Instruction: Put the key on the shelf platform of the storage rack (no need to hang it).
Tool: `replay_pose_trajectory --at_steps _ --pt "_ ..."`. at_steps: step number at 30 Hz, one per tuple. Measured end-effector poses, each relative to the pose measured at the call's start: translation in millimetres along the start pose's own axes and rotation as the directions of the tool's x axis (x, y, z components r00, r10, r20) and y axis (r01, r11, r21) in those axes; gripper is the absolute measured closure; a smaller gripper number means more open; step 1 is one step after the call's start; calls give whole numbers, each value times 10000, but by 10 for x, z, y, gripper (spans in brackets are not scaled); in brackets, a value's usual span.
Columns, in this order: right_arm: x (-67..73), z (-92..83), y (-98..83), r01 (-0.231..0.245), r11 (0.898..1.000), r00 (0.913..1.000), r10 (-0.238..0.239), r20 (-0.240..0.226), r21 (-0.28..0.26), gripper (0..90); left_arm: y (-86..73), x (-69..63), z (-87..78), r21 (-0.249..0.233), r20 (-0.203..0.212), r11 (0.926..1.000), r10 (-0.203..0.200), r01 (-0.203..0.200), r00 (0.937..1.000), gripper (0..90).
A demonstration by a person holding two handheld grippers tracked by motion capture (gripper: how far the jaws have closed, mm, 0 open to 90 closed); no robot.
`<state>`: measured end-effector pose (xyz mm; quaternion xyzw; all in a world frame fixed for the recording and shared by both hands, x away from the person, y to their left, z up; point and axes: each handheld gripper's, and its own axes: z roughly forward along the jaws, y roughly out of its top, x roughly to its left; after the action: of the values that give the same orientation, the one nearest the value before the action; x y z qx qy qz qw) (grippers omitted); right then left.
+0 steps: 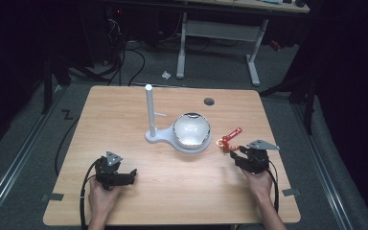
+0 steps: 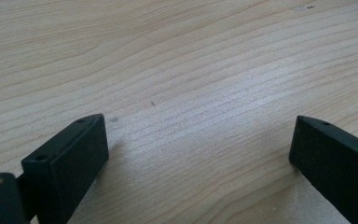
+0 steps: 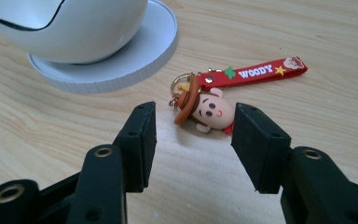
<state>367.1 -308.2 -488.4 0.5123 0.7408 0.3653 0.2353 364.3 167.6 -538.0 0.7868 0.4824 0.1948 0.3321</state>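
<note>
Two hand-held grippers sit low at the near edge of the bench [image 1: 172, 196]. The left hand-held gripper [image 1: 130, 175], at about seven o'clock, rests released: in the left gripper view its jaws stand wide apart over bare wood. The right hand-held gripper [image 1: 234, 154], at about four o'clock, is also released; in the right gripper view its jaws flank the near end of the Woody keychain [image 3: 208, 108] without pressing on it, the figure's head lying just beyond the gap between them. The keychain lies flat on the bench, its red strap [image 3: 256, 72] running away toward two o'clock. Just beyond it, toward the bench's centre, a white bowl [image 1: 191, 129] sits on the round base of a white stand [image 1: 151, 135], whose upright post [image 1: 149, 108] rises at eleven o'clock of the bowl.
</note>
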Motion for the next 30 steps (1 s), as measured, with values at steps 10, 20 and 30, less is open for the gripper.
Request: replay_pose_trajectory --at_steps 10,20,30 --pt "-68 186 60 -209 9994 9998 209 3 287 440 0 -1 0 2 -10 10000 3 -3 10000 48" --pt "-96 242 155 -35 9991 10000 34 19 411 412 -1 -4 -1 -8 -34 10000 -14 14 10000 50" --pt "-69 471 276 355 9943 9994 -356 -10 1010 395 -1 -3 -1 -11 -22 10000 -20 20 10000 51"
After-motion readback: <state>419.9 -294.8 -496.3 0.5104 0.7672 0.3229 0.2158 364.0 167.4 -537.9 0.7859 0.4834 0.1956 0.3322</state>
